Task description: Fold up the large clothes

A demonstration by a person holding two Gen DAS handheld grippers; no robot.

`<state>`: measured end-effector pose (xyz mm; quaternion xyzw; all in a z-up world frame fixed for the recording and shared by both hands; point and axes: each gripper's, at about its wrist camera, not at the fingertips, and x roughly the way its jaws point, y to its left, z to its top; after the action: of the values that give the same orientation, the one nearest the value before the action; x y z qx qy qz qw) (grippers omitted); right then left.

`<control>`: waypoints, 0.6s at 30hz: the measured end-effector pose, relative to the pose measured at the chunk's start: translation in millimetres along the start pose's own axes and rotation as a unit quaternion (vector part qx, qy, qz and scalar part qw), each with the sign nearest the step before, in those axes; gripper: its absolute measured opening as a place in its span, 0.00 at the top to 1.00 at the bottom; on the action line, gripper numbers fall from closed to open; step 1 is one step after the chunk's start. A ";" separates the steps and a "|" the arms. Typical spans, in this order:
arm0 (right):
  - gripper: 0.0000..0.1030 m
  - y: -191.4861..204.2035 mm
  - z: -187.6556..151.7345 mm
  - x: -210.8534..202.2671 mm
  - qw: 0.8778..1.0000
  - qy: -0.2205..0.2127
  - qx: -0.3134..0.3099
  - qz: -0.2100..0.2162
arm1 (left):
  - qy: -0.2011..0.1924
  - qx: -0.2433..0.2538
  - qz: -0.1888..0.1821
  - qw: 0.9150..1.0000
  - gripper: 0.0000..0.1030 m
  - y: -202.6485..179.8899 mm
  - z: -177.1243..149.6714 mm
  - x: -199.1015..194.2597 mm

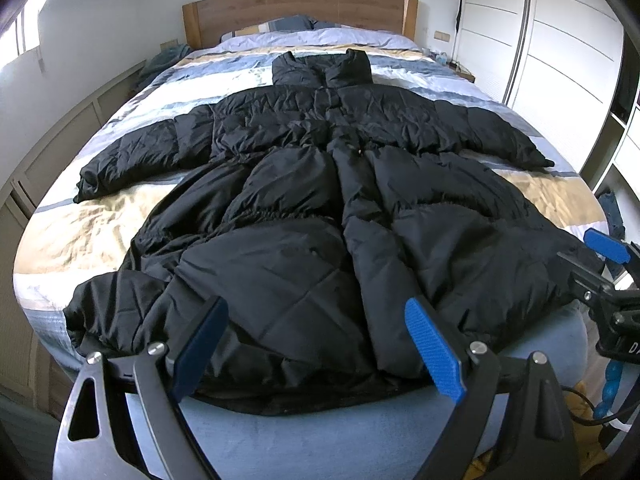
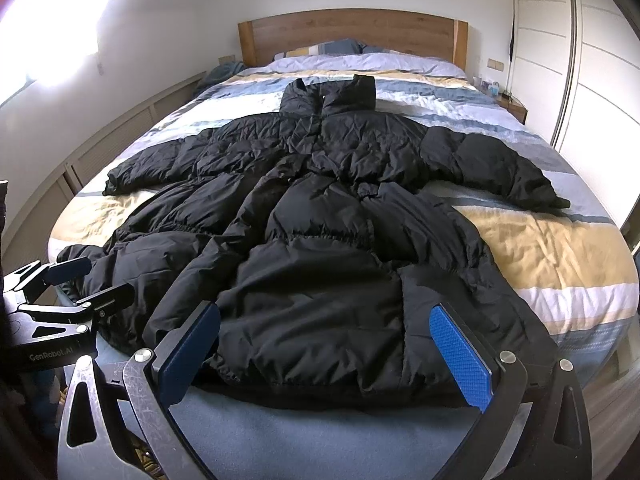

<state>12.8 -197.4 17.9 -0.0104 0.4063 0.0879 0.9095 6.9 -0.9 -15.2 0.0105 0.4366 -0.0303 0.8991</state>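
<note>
On the bed: striped duvet in blue, white and tan, with a wooden headboard at the far end.
Garment: long black padded coat, spread flat, front side up, collar toward the headboard, hem at the near edge of the bed.
Sleeves: both stretched outward, left sleeve and right sleeve resting on the duvet.
Left gripper: jaws spread wide, blue pads at the hem, nothing held between them.
Right gripper: jaws likewise spread wide, over the hem's right portion, holding nothing.
Spacing: grippers side by side, apart.
Surroundings: white wardrobe doors along the right wall.
</note>
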 end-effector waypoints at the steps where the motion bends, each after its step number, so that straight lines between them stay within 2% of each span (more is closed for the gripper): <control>1: 0.00 -0.3 -0.1 0.4 1.000 0.001 0.001 0.000 | 0.001 0.000 0.000 1.000 0.12 -1.0 0.8 0.0; 18: 0.00 -3.9 5.6 8.2 1.000 0.012 0.009 0.006 | 0.010 0.002 0.005 1.000 0.12 2.8 5.9 10.4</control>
<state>23.0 -199.4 15.4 -0.0008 0.4178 0.0898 0.9041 18.1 1.2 -19.7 0.0145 0.4457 -0.0269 0.8947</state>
